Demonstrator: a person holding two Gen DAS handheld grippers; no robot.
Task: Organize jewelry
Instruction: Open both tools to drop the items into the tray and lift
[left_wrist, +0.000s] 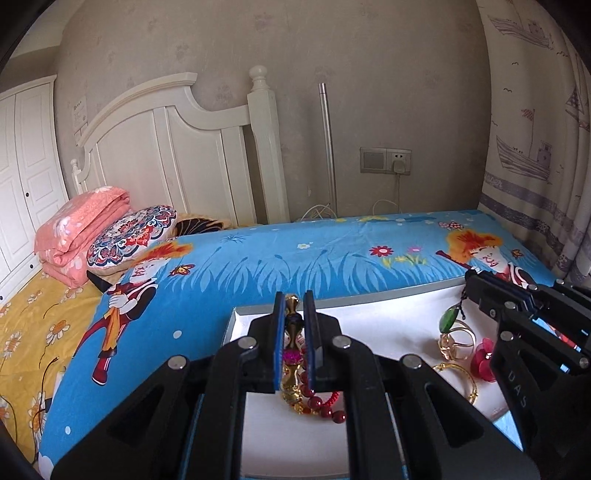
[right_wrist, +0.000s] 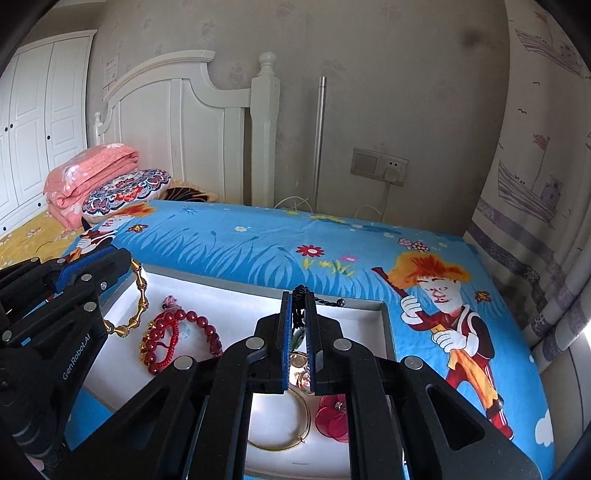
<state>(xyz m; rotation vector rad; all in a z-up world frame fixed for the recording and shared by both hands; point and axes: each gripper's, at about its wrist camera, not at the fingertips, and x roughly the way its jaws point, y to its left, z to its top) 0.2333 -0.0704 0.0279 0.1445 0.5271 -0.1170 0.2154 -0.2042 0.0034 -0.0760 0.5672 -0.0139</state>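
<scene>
A white tray (left_wrist: 255, 319) lies on the blue cartoon bedsheet. My left gripper (left_wrist: 295, 295) is shut on a gold link chain (left_wrist: 291, 308), which hangs down onto red bead bracelets (left_wrist: 323, 404). In the right wrist view the same chain (right_wrist: 142, 295) dangles from the left gripper (right_wrist: 127, 258) over the tray's left side (right_wrist: 122, 295), beside the red bead bracelets (right_wrist: 173, 332). My right gripper (right_wrist: 299, 295) is shut on a black cord (right_wrist: 325, 301) carrying a green pendant (left_wrist: 447, 319). Gold rings (left_wrist: 456, 341), a gold bangle (right_wrist: 291, 441) and a red flower piece (right_wrist: 332, 419) lie below it.
The bedsheet (left_wrist: 280, 258) stretches beyond the tray to the wall. A folded pink quilt (left_wrist: 81, 236) and a patterned pillow (left_wrist: 133, 232) lie at the far left by the white headboard (left_wrist: 177, 147). A curtain (left_wrist: 535, 166) hangs at right, with a wall socket (left_wrist: 386, 160) and metal pole (left_wrist: 328, 147) behind.
</scene>
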